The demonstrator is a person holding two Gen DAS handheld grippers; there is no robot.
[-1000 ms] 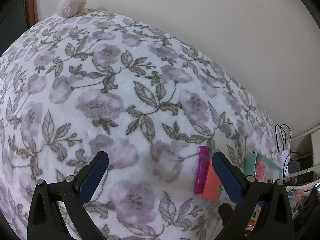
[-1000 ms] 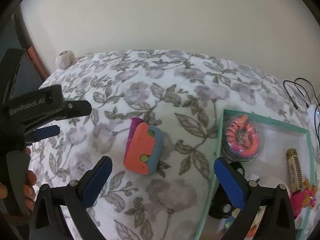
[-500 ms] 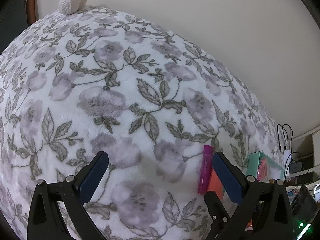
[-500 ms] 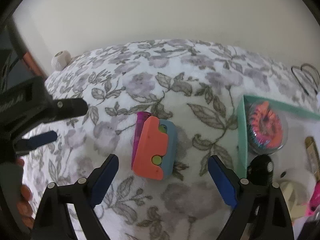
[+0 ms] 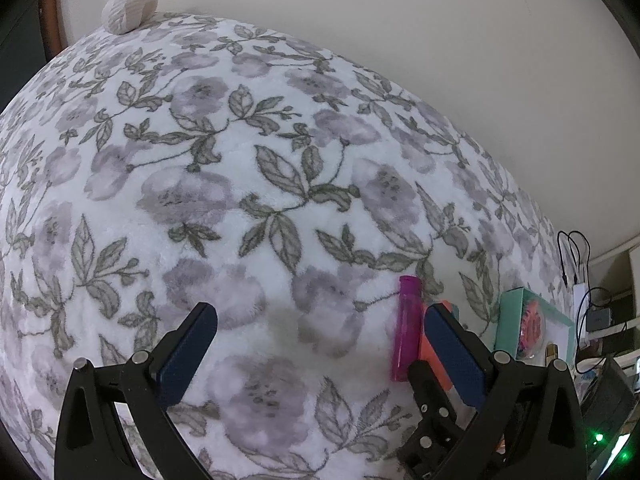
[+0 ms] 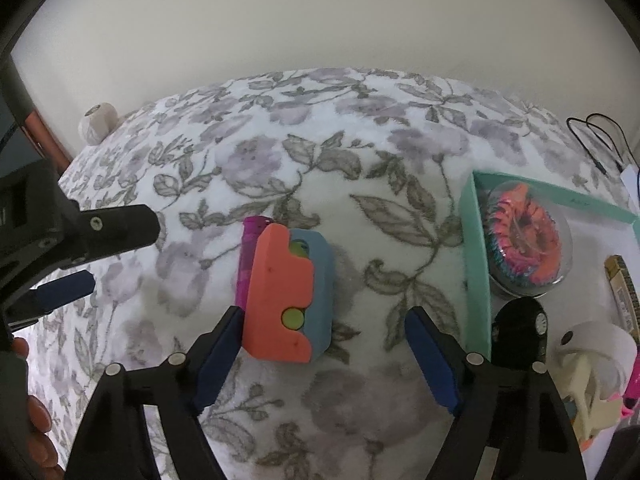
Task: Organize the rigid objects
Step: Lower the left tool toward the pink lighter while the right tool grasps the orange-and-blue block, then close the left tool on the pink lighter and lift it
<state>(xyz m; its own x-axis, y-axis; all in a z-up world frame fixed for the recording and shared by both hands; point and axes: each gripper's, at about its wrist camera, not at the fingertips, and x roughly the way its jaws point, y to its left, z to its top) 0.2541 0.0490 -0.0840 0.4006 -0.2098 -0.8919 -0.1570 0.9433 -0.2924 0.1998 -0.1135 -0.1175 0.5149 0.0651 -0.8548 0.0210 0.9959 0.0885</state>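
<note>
An orange and blue block toy (image 6: 288, 296) lies on the floral blanket (image 6: 360, 152), with a magenta tube (image 6: 250, 256) tight against its far left side. My right gripper (image 6: 326, 356) hovers low over the block's near end and its jaws are closing. The left pad is almost at the block's near left corner, while the right pad stands well apart. My left gripper (image 5: 320, 354) is open over bare blanket, holding nothing. The magenta tube (image 5: 408, 328) and the orange block (image 5: 428, 344) show just beside its right finger.
A teal tray (image 6: 476, 280) at the right holds a clear dome with a coloured coil (image 6: 524, 240), a black round piece (image 6: 520, 332), a white figure (image 6: 592, 360) and a yellowish bar (image 6: 624, 296). A white yarn ball (image 5: 128, 10) sits at the far corner. Cables (image 5: 576, 256) hang at the right.
My right gripper has sunk closer to the orange and blue block and its jaws have narrowed around it. One of its black fingers has come into the left wrist view. The left gripper stayed put.
</note>
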